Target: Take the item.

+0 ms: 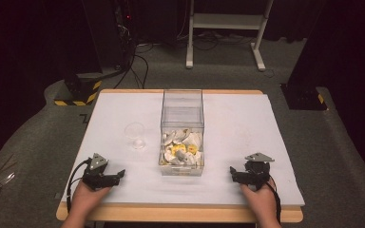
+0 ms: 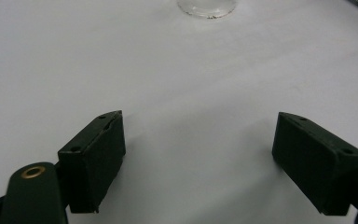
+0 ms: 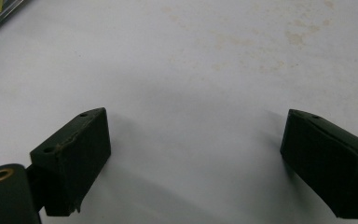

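Observation:
A clear plastic box (image 1: 182, 118) stands mid-table, holding several white and yellow wrapped pieces (image 1: 182, 148) at its near end. To its left stands a small clear cup (image 1: 135, 135), whose base (image 2: 207, 6) shows at the top of the left gripper view. My left gripper (image 1: 119, 175) rests near the front left of the table, open, with bare white table between its jaws (image 2: 198, 154). At the front right my right gripper (image 1: 233, 172) rests open too, nothing between its jaws (image 3: 196, 158). A hand holds each one.
A white sheet (image 1: 237, 128) covers the wooden table (image 1: 180, 213). Faint yellowish stains (image 3: 261, 42) mark the sheet ahead of the right gripper. Beyond the table are a white stand (image 1: 225, 28), cables and dark equipment on grey carpet.

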Tool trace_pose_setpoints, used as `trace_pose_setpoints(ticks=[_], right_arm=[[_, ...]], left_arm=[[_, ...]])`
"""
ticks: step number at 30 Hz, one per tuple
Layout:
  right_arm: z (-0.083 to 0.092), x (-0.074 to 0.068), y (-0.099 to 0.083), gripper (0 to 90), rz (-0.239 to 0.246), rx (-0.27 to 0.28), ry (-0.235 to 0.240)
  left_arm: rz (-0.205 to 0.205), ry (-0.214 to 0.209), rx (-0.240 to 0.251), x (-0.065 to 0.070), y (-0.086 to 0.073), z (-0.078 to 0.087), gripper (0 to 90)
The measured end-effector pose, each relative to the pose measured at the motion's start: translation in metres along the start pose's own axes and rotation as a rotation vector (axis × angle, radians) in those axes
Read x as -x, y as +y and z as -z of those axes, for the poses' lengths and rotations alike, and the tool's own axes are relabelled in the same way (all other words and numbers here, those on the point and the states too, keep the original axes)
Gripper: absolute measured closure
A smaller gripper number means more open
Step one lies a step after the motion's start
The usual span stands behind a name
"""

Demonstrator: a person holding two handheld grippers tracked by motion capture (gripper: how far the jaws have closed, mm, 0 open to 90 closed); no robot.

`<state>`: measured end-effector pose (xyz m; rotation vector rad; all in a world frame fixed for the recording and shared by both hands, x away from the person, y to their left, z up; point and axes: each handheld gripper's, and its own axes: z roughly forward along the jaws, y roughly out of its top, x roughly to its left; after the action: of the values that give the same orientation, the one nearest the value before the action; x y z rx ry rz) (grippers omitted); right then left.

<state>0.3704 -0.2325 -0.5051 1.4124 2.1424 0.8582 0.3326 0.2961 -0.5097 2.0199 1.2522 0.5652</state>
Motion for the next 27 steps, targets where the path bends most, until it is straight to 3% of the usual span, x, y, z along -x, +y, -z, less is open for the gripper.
trace_pose_setpoints(ticks=[27], right_arm=[[0.0001, 0.0001, 0.0007, 8.1, 0.0, -0.003, 0.002]], left_arm=[[-0.001, 0.016, 0.0, 0.0013, 0.0004, -0.0001, 16.7]])
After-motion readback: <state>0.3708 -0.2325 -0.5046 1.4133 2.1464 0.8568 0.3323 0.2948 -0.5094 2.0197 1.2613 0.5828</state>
